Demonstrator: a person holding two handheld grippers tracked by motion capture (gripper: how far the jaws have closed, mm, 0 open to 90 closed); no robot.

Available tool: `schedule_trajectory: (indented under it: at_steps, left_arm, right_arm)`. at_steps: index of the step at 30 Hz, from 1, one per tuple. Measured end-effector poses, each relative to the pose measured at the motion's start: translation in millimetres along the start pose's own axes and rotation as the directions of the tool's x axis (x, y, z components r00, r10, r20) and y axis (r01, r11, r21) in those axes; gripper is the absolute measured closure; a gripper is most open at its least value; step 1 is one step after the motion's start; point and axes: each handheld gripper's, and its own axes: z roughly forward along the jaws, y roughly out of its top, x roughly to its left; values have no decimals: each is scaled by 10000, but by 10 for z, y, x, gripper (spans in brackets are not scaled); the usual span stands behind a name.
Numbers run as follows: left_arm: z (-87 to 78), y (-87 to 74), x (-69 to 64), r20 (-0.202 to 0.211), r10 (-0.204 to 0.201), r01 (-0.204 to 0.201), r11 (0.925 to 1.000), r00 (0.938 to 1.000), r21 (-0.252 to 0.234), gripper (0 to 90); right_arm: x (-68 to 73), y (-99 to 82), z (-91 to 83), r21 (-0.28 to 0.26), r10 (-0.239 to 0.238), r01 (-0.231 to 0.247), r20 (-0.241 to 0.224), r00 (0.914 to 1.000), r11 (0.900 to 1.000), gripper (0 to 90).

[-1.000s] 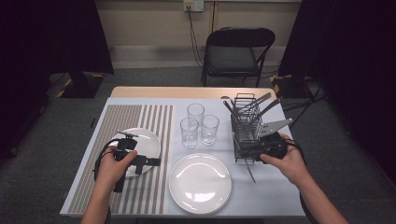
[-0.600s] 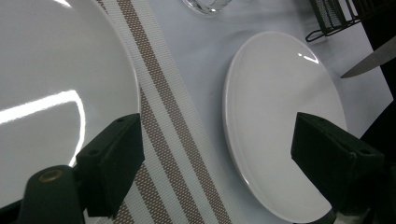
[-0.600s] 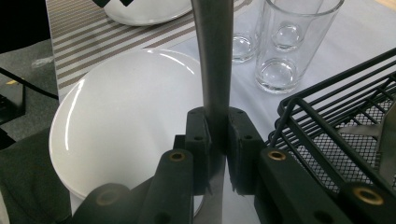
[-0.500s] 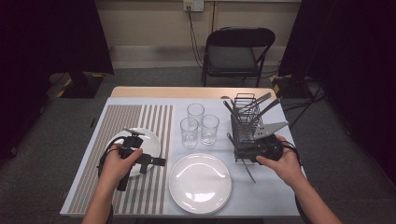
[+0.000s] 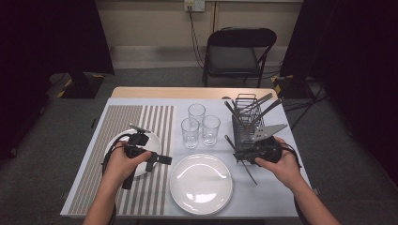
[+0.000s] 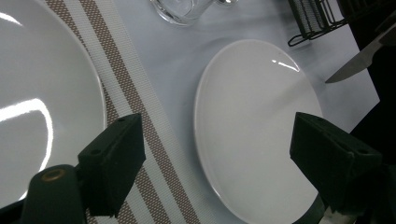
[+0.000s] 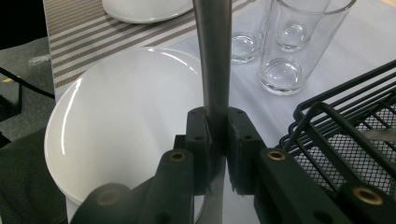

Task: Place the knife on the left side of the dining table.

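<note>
My right gripper (image 5: pixel 240 153) (image 7: pixel 217 135) is shut on a metal knife (image 7: pixel 212 56), whose shaft rises between the pads. It hovers just left of the black wire cutlery rack (image 5: pixel 248 123), beside the large white plate (image 5: pixel 201 183). The knife's blade tip (image 6: pixel 352 67) shows at the right edge of the left gripper view. My left gripper (image 5: pixel 152 151) (image 6: pixel 215 140) is open with nothing between its jaws. It hangs over the striped placemat (image 5: pixel 117 123), between the small white plate (image 5: pixel 154 140) (image 6: pixel 37 93) and the large plate (image 6: pixel 257 121).
Three clear glasses (image 5: pixel 197 124) stand behind the large plate, left of the rack, which holds several more utensils. A black folding chair (image 5: pixel 239 51) stands beyond the table's far edge. Cables trail from both grippers.
My left hand has drifted a little to the right and upward over the small plate. My right hand with the knife has hardly moved.
</note>
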Motion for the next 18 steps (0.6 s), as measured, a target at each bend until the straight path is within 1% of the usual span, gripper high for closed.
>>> schedule_trajectory:
  at_steps: [2, 4, 5, 6, 7, 9, 10, 11, 16, 17, 18]
  left_arm:
    - [11, 17, -27, 29, 14, -14, 10000, 10000, -13, 186]
    - [29, 35, -65, 115, -141, 141, 9999, 9998, -24, 190]
    - [33, 46, -65, 132, 36, -36, 10000, 9999, 23, 195]
    - [40, 56, -74, 138, 64, -65, 10000, 9999, 60, 196]
    - [48, 63, -92, 163, -45, 44, 10000, 9999, 35, 197]
    - [64, 79, -110, 182, -66, 66, 10000, 9998, 21, 201]
    - [66, 89, -111, 185, 55, -56, 10000, 9998, 80, 205]
    - [73, 95, -129, 184, -51, 51, 10000, 9998, 27, 210]
    - [81, 135, -185, 274, -75, 74, 10000, 9996, 39, 227]
    - [79, 145, -187, 273, 67, -70, 9999, 9996, 98, 230]
    - [84, 148, -208, 311, -28, 26, 10000, 9995, 73, 232]
  right_arm:
    - [6, 2, 10, 9, -45, 45, 15, 10000, 10000, 811]
    - [16, 4, 24, 25, -68, 68, 35, 10000, 10000, 811]
    - [21, 5, 32, 40, -99, 98, 39, 9999, 9999, 811]
    - [26, 7, 39, 48, -125, 125, 22, 9999, 9999, 811]
    - [31, 8, 46, 51, -166, 166, 47, 9999, 9998, 811]
    - [37, 9, 56, 70, -159, 158, 40, 9999, 9999, 812]
    - [39, 9, 59, 77, -173, 173, 59, 9998, 9998, 812]
    - [41, 8, 62, 82, -162, 161, 72, 9998, 9998, 812]
    - [56, 11, 84, 90, -286, 284, 139, 9995, 9996, 812]
    - [64, 11, 88, 111, -301, 299, 166, 9994, 9995, 812]
    - [69, 12, 92, 128, -297, 295, 130, 9995, 9995, 812]
